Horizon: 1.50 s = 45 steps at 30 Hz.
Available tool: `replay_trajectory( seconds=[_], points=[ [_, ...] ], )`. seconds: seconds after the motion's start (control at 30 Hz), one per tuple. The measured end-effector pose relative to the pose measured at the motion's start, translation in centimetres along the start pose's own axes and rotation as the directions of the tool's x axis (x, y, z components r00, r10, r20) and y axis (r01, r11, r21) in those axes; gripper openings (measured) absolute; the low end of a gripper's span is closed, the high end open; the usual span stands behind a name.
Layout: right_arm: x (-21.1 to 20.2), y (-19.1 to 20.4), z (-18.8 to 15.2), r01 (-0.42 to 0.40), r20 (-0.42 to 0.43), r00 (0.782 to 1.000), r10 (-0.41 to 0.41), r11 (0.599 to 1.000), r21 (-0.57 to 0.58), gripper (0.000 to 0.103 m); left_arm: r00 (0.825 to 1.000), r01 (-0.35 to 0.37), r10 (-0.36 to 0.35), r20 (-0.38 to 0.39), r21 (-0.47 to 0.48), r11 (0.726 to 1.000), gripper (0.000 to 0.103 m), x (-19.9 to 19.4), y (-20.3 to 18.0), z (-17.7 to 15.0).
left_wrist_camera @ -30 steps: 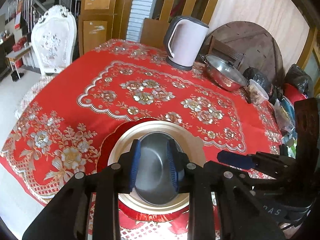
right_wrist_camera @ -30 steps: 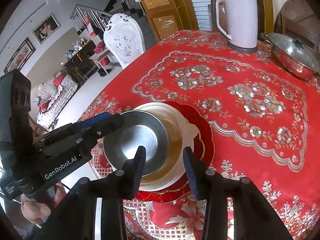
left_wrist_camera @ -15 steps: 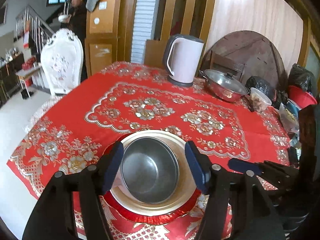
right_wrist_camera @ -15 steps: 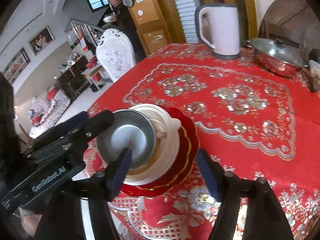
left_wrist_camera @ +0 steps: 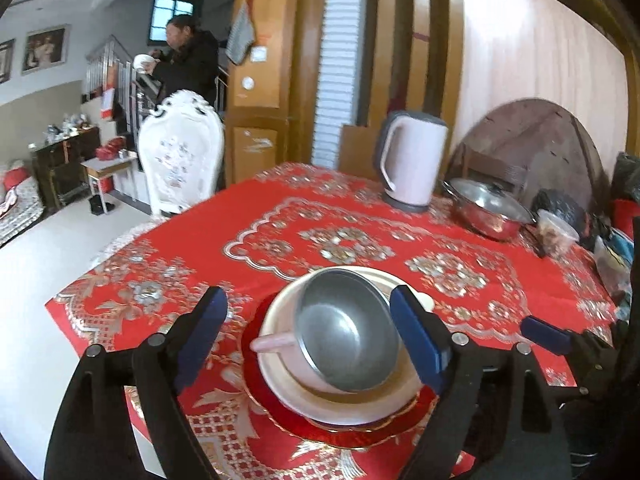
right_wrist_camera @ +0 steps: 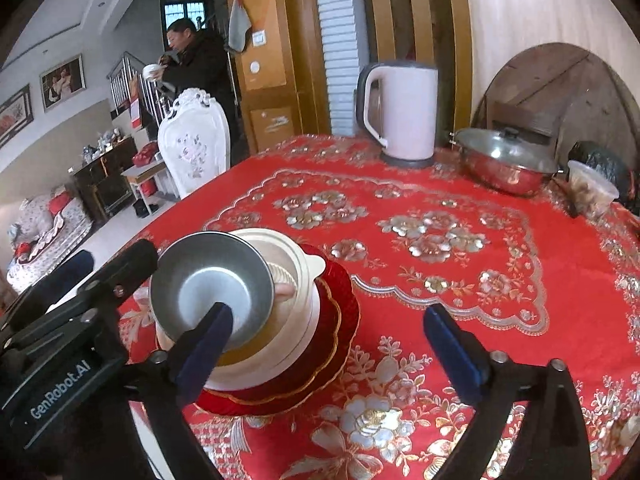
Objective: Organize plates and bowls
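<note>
Item: steel bowl [left_wrist_camera: 348, 344]. It is sitting tilted inside a cream bowl [left_wrist_camera: 280, 384], which is resting on a red plate [left_wrist_camera: 344, 432] near the front edge of the table [left_wrist_camera: 440, 256]. The stack is leaning a little; a pink handle-like piece [left_wrist_camera: 272, 343] is showing between the two bowls, and I cannot tell what it belongs to.

Left gripper [left_wrist_camera: 308, 332]: a second ago its blue pads were closing narrowly over the steel bowl. Now the jaws are standing wide apart, one pad on each side of the stack, touching nothing. The gripper is pulling up and back, so more of the room is coming into view.

Right gripper [right_wrist_camera: 344, 344]: jaws likewise spread wide and empty, having widened over the same second. It is hovering just beside the stack, its left pad overlapping the steel bowl only in line of sight.

Judgement: the steel bowl is being left nested, and the stacking step is looking finished. The tilt may be worth correcting.

Surroundings: kettle [left_wrist_camera: 412, 160], lidded pot [left_wrist_camera: 488, 212] and plastic tub [left_wrist_camera: 558, 234] are standing well apart at the far side.
</note>
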State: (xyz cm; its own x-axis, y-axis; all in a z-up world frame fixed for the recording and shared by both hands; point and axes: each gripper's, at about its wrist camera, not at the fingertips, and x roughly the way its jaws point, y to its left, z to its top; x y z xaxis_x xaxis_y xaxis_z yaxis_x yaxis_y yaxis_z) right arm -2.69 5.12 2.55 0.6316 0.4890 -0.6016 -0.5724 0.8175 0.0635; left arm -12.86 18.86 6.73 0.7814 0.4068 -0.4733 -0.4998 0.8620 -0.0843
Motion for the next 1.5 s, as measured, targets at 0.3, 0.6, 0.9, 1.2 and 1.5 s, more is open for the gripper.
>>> replay_trajectory(
  seconds=[0.3, 0.6, 0.9, 1.2, 1.5],
  points=[
    [1.4, 1.0, -0.4, -0.003, -0.002, 1.0, 0.003, 1.0, -0.031, 0.1, 0.998, -0.057, 0.057, 0.02, -0.004, 0.998, 0.085, 0.6, 1.1, -0.9],
    [2.1, 1.5, -0.6, -0.024, -0.006, 1.0, 0.024, 0.999, -0.043, 0.1, 0.998, -0.068, 0.068, 0.017, 0.027, 0.997, 0.085, 1.0, 1.2, -1.0],
    [2.1, 1.7, -0.7, -0.032, -0.006, 0.999, 0.032, 0.998, -0.045, 0.1, 0.999, -0.042, 0.042, -0.004, 0.037, 0.998, 0.092, 1.2, 1.8, -0.8],
    [2.1, 0.8, -1.2, -0.047, -0.007, 0.999, 0.046, 0.999, -0.015, 0.1, 0.999, 0.033, -0.032, -0.021, 0.061, 0.998, 0.103, 1.2, 0.8, -0.9],
    [2.2, 1.0, -1.6, -0.05, -0.014, 0.999, 0.049, 0.999, -0.018, 0.1, 1.0, -0.014, 0.012, 0.017, 0.111, 0.994, 0.103, 0.8, -0.5, -1.1]
  ],
)
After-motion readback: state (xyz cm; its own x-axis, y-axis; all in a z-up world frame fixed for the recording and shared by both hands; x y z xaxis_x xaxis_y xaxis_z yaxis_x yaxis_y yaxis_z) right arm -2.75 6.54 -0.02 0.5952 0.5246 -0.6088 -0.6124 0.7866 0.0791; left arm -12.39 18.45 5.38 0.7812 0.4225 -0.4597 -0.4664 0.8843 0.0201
